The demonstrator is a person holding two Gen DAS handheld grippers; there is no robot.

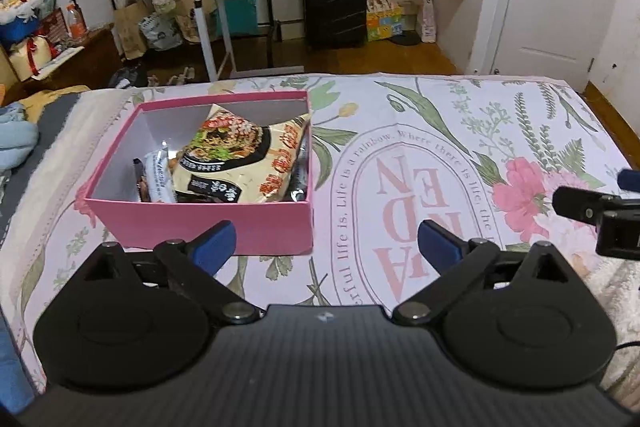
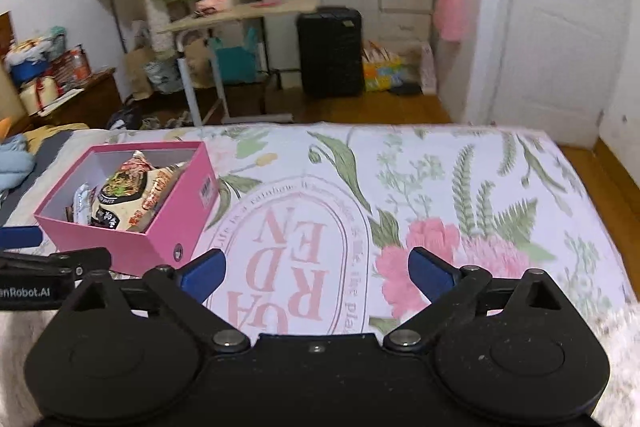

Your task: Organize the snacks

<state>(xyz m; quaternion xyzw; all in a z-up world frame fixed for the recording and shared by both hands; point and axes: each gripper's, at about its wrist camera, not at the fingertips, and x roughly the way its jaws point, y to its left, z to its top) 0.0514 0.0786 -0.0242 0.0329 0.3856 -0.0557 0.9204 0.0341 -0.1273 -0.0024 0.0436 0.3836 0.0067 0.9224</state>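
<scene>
Left wrist view: left hand-held gripper spread wide, empty, just before pink box on floral bedspread; noodle packet inside. Right hand-held gripper likewise spread, empty.

The left gripper points forward and downward, its jaws spread wide with nothing between them. Its blue fingertips stand well apart on black linkage arms. The right gripper tilts downward in the same way, jaws equally wide and empty, blue fingertips splayed outward. The two grippers sit side by side, each one's edge showing in the other's wrist view.
</scene>
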